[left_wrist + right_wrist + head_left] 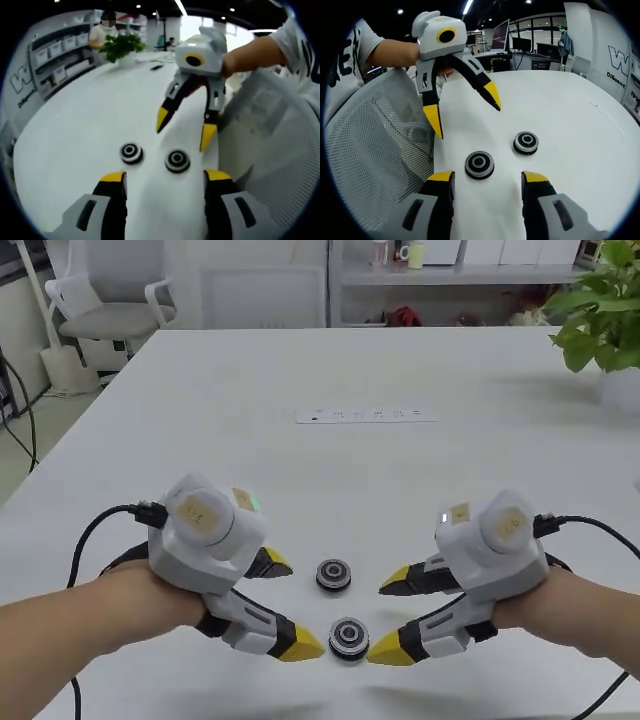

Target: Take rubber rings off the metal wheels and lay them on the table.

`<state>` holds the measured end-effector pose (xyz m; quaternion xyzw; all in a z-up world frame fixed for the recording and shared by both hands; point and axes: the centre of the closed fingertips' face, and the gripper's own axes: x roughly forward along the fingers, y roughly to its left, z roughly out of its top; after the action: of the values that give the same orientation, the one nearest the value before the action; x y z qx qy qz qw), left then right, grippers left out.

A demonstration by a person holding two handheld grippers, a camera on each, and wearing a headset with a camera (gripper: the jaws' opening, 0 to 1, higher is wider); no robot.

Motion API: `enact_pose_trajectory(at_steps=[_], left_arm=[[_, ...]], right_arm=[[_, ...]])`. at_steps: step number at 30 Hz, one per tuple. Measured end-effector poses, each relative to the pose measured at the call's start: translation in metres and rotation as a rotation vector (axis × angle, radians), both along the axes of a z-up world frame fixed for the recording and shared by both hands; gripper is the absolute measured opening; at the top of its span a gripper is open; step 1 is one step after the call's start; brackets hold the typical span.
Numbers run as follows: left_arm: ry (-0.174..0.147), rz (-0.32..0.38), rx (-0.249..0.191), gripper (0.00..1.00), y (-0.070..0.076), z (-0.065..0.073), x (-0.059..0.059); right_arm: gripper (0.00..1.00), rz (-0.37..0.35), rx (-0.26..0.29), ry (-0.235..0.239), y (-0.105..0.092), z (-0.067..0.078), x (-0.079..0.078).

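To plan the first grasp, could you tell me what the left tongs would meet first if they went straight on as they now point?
Probably the metal wheel nearer the person, just ahead of the open left tongs. The second wheel sits about as close, so I cannot be sure.

Plant cut off at the head view's right edge; chair at its top edge. Markings on the strip on the tabletop too small to read. Nearer wheel: boundary between rubber and metal too small to tell.
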<state>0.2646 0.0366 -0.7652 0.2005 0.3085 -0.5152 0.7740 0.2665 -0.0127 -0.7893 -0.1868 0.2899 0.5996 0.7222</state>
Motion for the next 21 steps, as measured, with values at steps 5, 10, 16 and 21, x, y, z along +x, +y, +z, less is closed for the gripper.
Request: enact_pose_trajectory(at_steps=[5,10,16,21], left_arm=[[0.013,-0.011,0.002,0.61,-0.006,-0.005,-0.001],[0.032,-0.021,0.0,0.57,-0.013,-0.01,-0.002],[0.051,-0.028,-0.004,0.53,-0.022,-0.015,-0.003],[0.059,-0.042,-0.017,0.45,-0.03,-0.017,-0.005]], right_arm=[[0.48,0.015,-0.004,0.005,0.003,-0.002,-0.002],[0.46,0.031,-0.011,0.008,0.004,-0.005,-0.004],[0.45,0.036,-0.013,0.014,0.006,-0.007,-0.005],[0.45,0.033,-0.013,0.021,0.005,-0.009,-0.007]])
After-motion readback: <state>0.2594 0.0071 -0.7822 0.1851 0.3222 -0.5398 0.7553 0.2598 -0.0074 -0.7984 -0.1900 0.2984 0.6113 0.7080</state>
